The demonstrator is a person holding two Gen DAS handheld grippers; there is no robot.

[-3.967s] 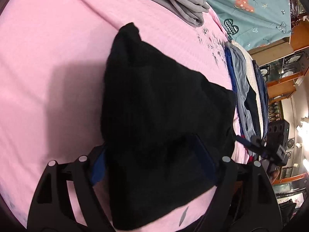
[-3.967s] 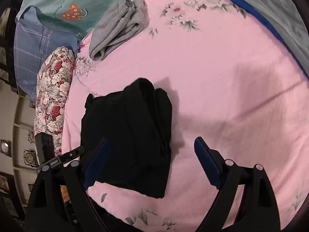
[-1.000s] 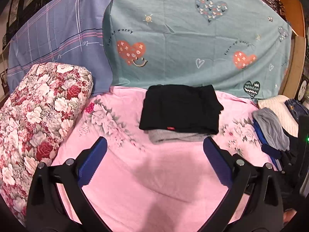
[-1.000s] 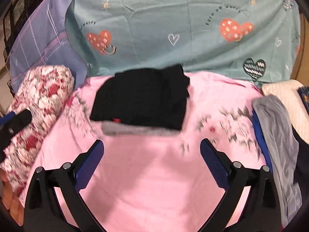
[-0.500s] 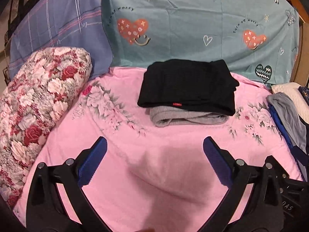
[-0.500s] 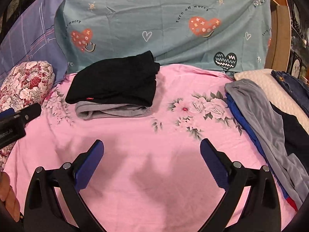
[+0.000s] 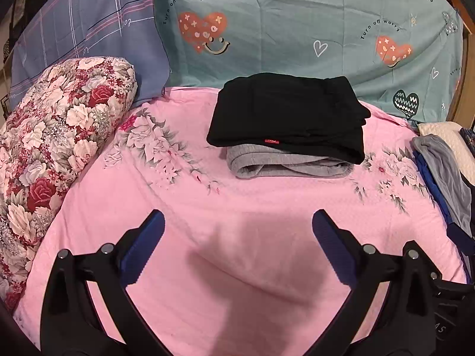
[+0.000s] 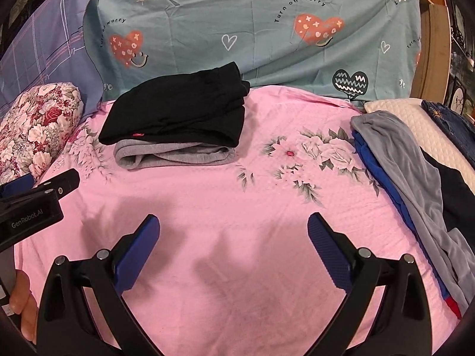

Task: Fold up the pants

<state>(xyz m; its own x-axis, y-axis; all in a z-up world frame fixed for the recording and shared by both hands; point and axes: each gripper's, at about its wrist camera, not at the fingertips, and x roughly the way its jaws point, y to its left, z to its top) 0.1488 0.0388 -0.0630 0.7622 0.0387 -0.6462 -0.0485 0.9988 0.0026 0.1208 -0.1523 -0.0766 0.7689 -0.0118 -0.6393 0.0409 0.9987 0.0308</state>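
Observation:
Folded black pants lie on top of folded grey pants at the far side of the pink bed sheet. The same stack shows in the right wrist view, black pants over grey pants. My left gripper is open and empty, well short of the stack. My right gripper is open and empty, also short of it. The left gripper's body shows at the left edge of the right wrist view.
A floral bolster lies at the left. A teal heart-print sheet hangs behind the bed. A heap of unfolded clothes, grey pants over blue ones, lies along the right edge beside a cream pillow.
Four seconds ago the black pants lay near the grippers; they now sit on the grey pants at the far side. Over the last second both grippers have drawn back, open and empty.

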